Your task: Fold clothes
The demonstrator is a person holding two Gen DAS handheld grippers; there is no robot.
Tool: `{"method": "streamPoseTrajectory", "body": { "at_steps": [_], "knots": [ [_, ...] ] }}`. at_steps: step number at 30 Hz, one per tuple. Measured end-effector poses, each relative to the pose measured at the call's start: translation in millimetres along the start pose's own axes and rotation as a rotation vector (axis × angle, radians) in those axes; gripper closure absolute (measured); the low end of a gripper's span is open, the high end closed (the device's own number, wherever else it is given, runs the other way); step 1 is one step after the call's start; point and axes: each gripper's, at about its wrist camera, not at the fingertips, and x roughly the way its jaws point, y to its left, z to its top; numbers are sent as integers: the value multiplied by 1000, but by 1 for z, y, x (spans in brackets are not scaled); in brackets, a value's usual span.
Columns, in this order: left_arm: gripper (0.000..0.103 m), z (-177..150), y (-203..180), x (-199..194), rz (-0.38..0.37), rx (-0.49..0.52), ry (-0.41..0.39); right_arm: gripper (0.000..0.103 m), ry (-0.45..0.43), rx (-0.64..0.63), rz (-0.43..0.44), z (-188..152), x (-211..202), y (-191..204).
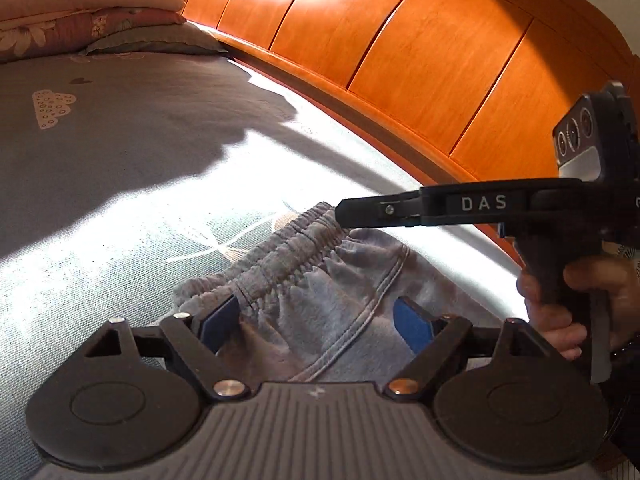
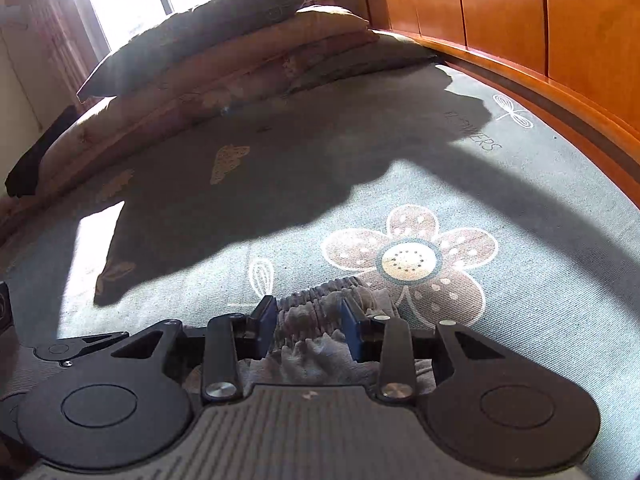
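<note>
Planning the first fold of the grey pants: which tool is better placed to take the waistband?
Right. The right tool already brackets the gathered waistband. The left tool stands wide open over the grey pants, below the waistband.

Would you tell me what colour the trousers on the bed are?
Grey, with a gathered waistband; the trousers show best in the left wrist view.

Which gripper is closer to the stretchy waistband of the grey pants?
Right. The right gripper has the waistband bunched between its fingers. The left gripper sits just below it, open around the grey pants.
</note>
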Motion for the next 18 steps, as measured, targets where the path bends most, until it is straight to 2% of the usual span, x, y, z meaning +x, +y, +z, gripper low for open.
{"method": "streamPoseTrajectory", "body": {
  "at_steps": [2, 4, 7, 10, 14, 16, 18],
  "knots": [
    [18, -3, 0, -1, -5, 41, 1, 68, 23, -20, -13, -4, 24, -1],
    [18, -3, 3, 0, -13, 66, 6, 68, 2, -21, -10, -5, 31, -2],
    [19, 0, 5, 2, -15, 75, 10, 69, 18, -5, -2, 2, 34, -6],
    [21, 3, 0, -5, -4, 75, 3, 67, 2, 40, 23, 7, 11, -11],
    [19, -1, -9, -28, -68, 66, -37, 64, -14, 100, 91, 1, -35, -26],
    [18, -6, -13, -28, -93, 94, -18, 61, 17, 150, 136, -10, -42, -38],
    [17, -12, -13, -18, -44, 120, 41, 60, 58, 194, 137, -22, -34, -51]
  ]
}}
